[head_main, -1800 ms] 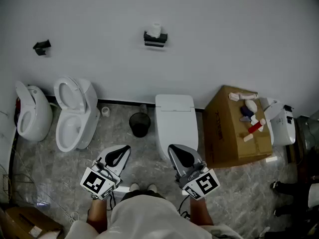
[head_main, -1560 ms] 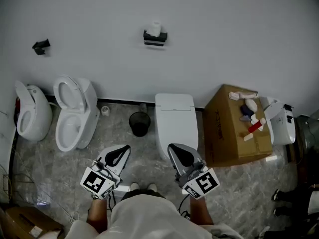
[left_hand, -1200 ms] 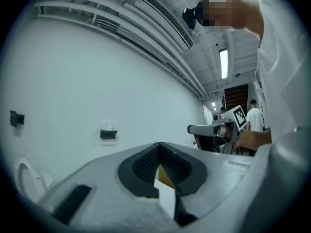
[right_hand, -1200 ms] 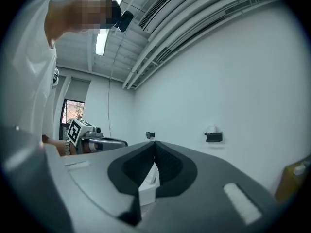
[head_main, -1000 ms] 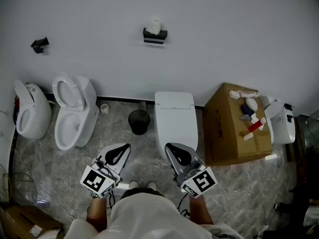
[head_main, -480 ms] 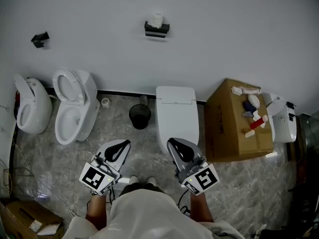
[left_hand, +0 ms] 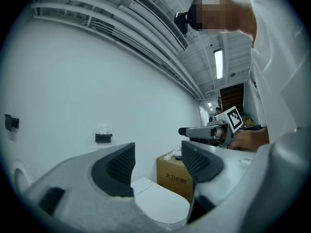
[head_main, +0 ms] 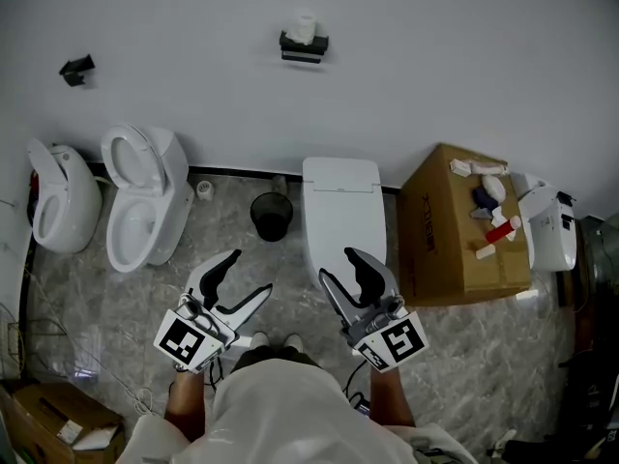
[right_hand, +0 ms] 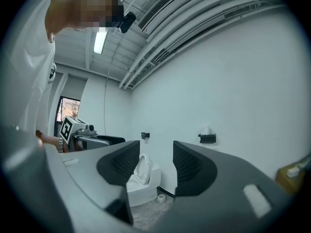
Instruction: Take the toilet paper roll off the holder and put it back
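- Head view: soft, even, cool light falls on the white wall [head_main: 455, 56] and the grey floor [head_main: 126, 307]. Shadows are faint and the corners are darker.
- Straight lines bow toward the edges there. The toilet paper roll [head_main: 306, 27] is tiny yet sharp.
- Both gripper views are round fisheye pictures with black corners and a blurred near foreground.
- A ceiling light strip [left_hand: 218, 63] glares white in the left gripper view, and a second ceiling light strip [right_hand: 101, 41] in the right gripper view.

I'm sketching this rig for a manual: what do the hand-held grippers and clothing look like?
The left hand-held gripper and right hand-held gripper are pale grey, with black ribbed pads and a white cube bearing black square markers. Their jaws are opening, with nothing between them. The person wears a white top.
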Demonstrator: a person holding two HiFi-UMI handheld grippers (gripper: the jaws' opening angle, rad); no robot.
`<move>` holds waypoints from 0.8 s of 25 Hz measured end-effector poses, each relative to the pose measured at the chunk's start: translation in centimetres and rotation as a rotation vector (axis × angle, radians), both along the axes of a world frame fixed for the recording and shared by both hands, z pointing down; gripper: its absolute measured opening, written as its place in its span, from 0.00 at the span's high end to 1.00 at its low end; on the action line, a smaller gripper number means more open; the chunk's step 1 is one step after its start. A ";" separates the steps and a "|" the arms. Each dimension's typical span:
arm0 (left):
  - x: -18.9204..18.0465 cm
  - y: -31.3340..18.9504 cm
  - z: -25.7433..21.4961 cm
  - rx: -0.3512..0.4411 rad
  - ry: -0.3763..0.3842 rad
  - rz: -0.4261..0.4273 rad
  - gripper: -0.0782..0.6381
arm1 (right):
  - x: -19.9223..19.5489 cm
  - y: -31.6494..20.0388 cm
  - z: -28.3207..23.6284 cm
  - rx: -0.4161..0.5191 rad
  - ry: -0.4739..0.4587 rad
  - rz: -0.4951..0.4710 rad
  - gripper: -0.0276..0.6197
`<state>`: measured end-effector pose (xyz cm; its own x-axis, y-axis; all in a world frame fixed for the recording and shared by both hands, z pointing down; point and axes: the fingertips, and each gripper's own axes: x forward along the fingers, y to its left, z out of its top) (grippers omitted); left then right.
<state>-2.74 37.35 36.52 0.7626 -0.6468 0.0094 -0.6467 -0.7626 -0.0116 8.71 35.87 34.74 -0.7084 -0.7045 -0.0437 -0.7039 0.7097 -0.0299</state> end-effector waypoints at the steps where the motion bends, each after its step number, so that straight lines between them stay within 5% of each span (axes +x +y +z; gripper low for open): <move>1: 0.1 0.1 -0.1 0.001 0.000 0.009 0.49 | 0.1 0.0 0.0 -0.001 -0.001 0.001 0.64; 20: 3.7 -3.2 2.1 -0.025 -0.023 -0.004 0.50 | 4.4 -4.2 2.0 -0.022 -0.054 0.009 0.56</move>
